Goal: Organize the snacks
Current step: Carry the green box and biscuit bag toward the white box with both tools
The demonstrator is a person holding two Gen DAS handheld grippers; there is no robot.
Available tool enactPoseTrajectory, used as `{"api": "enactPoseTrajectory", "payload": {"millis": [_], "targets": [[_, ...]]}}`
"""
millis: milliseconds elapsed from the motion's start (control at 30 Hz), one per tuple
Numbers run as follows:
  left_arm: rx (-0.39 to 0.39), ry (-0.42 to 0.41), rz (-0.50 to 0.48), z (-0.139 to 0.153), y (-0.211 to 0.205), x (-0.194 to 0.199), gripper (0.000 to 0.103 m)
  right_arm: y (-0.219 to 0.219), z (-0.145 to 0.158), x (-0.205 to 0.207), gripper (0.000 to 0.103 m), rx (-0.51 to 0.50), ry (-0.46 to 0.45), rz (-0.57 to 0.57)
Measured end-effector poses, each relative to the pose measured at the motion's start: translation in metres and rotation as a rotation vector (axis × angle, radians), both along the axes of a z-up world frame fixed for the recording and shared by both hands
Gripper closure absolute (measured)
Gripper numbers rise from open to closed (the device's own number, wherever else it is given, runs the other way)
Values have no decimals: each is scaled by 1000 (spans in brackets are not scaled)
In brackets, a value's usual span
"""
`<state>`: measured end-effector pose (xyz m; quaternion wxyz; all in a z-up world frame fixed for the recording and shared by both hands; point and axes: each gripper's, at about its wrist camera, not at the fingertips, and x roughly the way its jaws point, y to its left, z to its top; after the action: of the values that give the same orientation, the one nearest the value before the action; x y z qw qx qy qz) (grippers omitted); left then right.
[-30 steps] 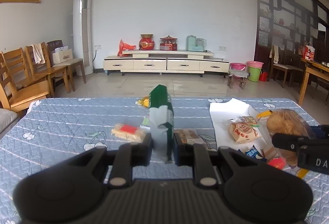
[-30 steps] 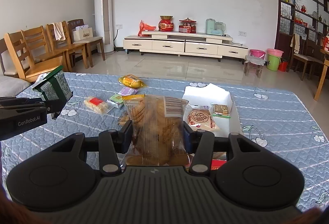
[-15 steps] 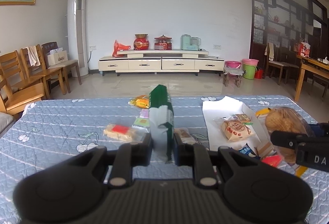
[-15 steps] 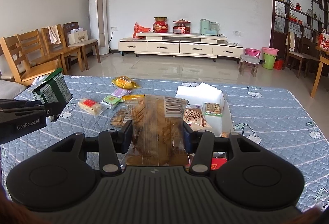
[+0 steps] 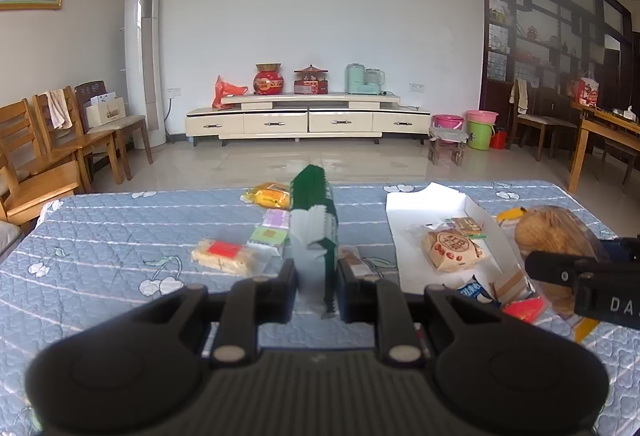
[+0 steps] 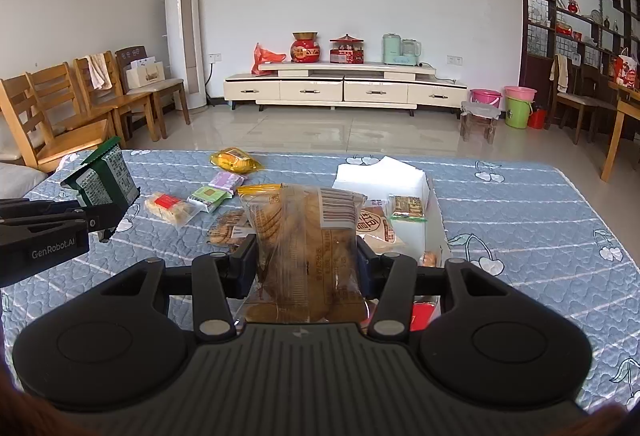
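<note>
The left gripper (image 5: 316, 282) was clamped on a green snack packet (image 5: 314, 224), which stood upright between its jaws, clear of the blue quilted table cover (image 5: 100, 236). From the right wrist view the same packet (image 6: 104, 176) showed printed text on its side and was raised above the cover's left part.

The right gripper (image 6: 306, 264) was closed on a clear bag of round biscuits (image 6: 306, 236), its pads pressing both sides of the bag. A barcode label sat on the bag's upper right. In the left wrist view this bag (image 5: 556, 236) appeared at the far right, beside the white box.

The white box (image 5: 404, 220) lay open on the cover to the right of centre. Inside it lay a round pastry pack with red print (image 5: 452, 244) and a small brown wrapped bar (image 5: 466, 224). Further packets, one blue and one red, lay at the box's near end; whether they were inside it or just outside could not be told.

Loose on the cover, left of the box, were a yellow packet (image 5: 268, 196) at the far side, a purple packet (image 5: 276, 218), a light green packet (image 5: 268, 238) and a clear pack with a red label (image 5: 224, 256). A pack of brown biscuits (image 6: 226, 230) lay just left of the held bag, partly hidden behind the right gripper.
</note>
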<state>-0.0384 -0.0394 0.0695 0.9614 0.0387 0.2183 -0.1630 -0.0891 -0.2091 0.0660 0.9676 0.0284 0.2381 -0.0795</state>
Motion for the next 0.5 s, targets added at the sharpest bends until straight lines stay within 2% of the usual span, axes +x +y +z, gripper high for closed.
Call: {"api": "enactPoseTrajectory", "payload": {"millis": [500], "targets": [[4,11,-37,-4,-15,4,85,-3,-3,-2,43,11,9,-34]]}}
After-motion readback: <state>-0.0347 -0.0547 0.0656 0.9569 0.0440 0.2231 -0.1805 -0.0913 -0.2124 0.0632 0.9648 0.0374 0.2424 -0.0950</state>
